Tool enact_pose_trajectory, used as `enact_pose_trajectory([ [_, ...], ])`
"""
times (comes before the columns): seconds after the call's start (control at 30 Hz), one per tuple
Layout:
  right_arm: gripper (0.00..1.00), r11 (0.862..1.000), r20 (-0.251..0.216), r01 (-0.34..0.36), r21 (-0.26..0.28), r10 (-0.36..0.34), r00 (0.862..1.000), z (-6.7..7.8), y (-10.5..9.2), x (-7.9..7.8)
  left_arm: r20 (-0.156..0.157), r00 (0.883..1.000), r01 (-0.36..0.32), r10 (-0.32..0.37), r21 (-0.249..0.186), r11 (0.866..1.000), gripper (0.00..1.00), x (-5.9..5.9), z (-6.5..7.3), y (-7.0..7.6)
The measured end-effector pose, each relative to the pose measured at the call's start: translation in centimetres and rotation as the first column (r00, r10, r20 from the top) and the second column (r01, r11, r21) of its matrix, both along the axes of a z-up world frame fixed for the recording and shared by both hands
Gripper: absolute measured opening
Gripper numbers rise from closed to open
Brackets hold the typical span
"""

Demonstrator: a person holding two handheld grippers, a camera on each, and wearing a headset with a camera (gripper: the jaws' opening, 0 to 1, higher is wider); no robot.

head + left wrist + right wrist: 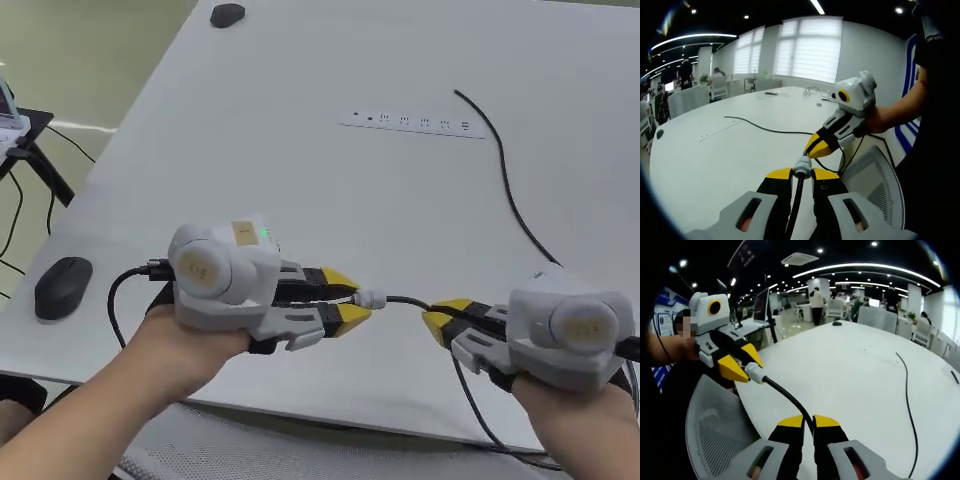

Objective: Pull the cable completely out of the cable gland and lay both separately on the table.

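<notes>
At the far left a dark mouse (pixel 63 287) lies on the white table (pixel 300 190), close to its near edge. Next comes my left hand with my left tongs (pixel 345 297), held over the near edge and pointing right. Their yellow-tipped jaws are closed on the cable gland (pixel 368 298), whose pale round head sticks out just past the tips. In the left gripper view the gland (pixel 802 166) sits right between my jaw tips (pixel 801 173). From the gland the black cable (pixel 405 300) runs right in a short, slightly sagging span, still seated in the gland. My right tongs (pixel 440 318) point left and are clamped on that cable. The right gripper view shows it curving away from my tips (pixel 808 421) towards the gland (pixel 754 373) in the other tongs (pixel 737 367). The two pairs of tips are near each other but apart. Farther off and to the right lie a white power strip (pixel 418 123) and a loose black lead (pixel 510 190).
</notes>
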State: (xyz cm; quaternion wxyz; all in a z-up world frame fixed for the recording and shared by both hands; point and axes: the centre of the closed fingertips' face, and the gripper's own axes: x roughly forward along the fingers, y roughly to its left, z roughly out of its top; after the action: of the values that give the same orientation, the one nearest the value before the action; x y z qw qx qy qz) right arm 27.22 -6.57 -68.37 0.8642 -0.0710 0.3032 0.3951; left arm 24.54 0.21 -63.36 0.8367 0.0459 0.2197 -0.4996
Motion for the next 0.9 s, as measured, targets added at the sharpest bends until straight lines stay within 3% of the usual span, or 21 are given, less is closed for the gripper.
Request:
enact_pose_trajectory([
  [0.3,0.01,0.992,-0.113,0.122,0.039,-0.117,0.987,-1.6,-1.7,0.3,0.002,1.000,0.004,-0.004,-0.001,1.000,0.15,0.0,0.0,0.0],
  [0.47,0.01,0.972,-0.214,0.208,0.106,-0.182,0.960,-2.3,-2.4,0.1,-0.002,1.000,0.004,-0.004,-0.003,1.000,0.15,-0.1,-0.1,0.0],
  [0.83,0.02,0.973,-0.230,0.196,0.123,-0.164,0.959,-2.3,-2.3,-0.3,-0.004,1.000,-0.001,0.001,-0.006,1.000,0.15,0.0,0.0,-0.1],
  [0.9,0.03,0.978,-0.218,0.177,0.114,-0.149,0.965,-2.2,-2.2,-0.5,-0.005,1.000,-0.004,0.004,-0.006,1.000,0.15,0.1,0.1,-0.1],
])
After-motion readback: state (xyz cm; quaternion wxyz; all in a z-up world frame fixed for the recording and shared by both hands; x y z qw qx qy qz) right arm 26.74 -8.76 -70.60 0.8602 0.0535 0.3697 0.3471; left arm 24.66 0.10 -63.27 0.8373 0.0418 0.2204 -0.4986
